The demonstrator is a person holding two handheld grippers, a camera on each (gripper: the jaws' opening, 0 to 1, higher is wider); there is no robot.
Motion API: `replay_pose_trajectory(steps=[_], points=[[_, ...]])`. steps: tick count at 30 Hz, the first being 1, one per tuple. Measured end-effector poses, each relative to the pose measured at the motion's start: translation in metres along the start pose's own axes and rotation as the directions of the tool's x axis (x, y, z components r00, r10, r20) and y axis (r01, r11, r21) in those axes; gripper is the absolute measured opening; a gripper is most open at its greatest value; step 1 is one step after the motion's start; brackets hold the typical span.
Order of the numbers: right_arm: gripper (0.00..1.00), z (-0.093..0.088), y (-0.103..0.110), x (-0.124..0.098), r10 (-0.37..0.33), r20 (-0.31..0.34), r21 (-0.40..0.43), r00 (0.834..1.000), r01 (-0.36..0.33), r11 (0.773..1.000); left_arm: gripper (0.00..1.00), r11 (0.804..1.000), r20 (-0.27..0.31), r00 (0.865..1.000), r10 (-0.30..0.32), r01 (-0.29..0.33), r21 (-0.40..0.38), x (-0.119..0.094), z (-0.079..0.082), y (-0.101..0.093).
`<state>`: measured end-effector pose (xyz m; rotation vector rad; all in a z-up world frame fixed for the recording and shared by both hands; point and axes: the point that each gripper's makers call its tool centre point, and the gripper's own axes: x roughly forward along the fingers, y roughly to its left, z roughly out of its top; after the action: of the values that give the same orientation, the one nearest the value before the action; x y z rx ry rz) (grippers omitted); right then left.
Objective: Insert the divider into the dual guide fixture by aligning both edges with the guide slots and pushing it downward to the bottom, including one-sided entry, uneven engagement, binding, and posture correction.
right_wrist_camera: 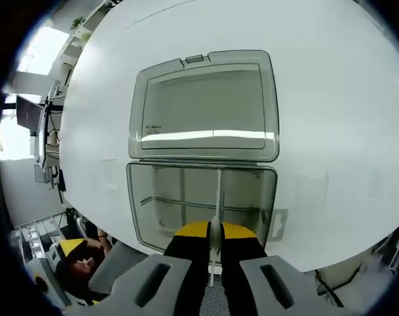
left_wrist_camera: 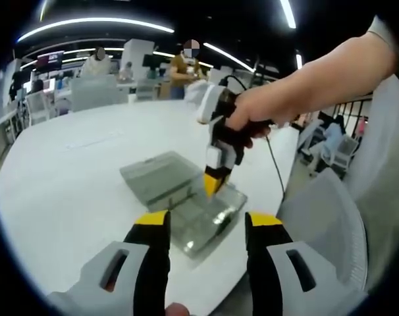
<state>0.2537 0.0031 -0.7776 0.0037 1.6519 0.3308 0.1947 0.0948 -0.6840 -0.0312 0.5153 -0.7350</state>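
Note:
A clear plastic box point(right_wrist_camera: 139, 204) with inner guide walls lies on the white table, its hinged lid point(right_wrist_camera: 206, 105) folded flat behind it. My right gripper point(right_wrist_camera: 211, 232) is shut on a thin clear divider point(right_wrist_camera: 218, 191), which stands on edge inside the box and runs from my jaws to the hinge side wall. In the left gripper view the same right gripper point(left_wrist_camera: 213, 185), held by a hand, points straight down into the box point(left_wrist_camera: 201, 227). My left gripper point(left_wrist_camera: 208, 225) hovers open just in front of the box, with nothing between its fingers.
A small clear piece point(right_wrist_camera: 278, 224) lies on the table beside the box's right wall. The table edge point(left_wrist_camera: 278, 197) runs close on the right, with a white chair point(left_wrist_camera: 324, 217) beyond it. A cable point(left_wrist_camera: 273, 164) trails from the right gripper. People and desks stand far behind.

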Motion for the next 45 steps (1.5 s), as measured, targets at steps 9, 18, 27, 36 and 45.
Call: replay_pose_trajectory(steps=[9, 18, 27, 36, 45], points=[[0.00, 0.002, -0.001, 0.005, -0.013, 0.002, -0.014, 1.000, 0.013, 1.000, 0.43, 1.000, 0.003, 1.000, 0.006, -0.006, -0.005, -0.002, -0.002, 0.002], [0.00, 0.002, 0.000, 0.008, -0.030, -0.001, -0.026, 1.000, 0.030, 0.999, 0.43, 1.000, 0.005, 1.000, 0.006, -0.006, -0.007, -0.001, 0.000, 0.002], [0.00, 0.004, -0.002, 0.016, -0.064, -0.008, -0.052, 0.998, 0.063, 0.997, 0.43, 1.000, 0.006, 1.000, 0.010, -0.010, -0.008, -0.001, 0.002, 0.003], [0.00, 0.005, -0.004, 0.026, -0.111, -0.007, -0.100, 0.994, 0.109, 0.989, 0.43, 1.000, 0.003, 1.000, 0.011, -0.011, -0.011, -0.002, 0.001, 0.002], [0.00, 0.002, -0.005, 0.027, -0.127, -0.009, -0.114, 0.992, 0.126, 0.985, 0.43, 1.000, 0.003, 1.000, 0.012, -0.012, -0.011, -0.003, 0.001, 0.000]])
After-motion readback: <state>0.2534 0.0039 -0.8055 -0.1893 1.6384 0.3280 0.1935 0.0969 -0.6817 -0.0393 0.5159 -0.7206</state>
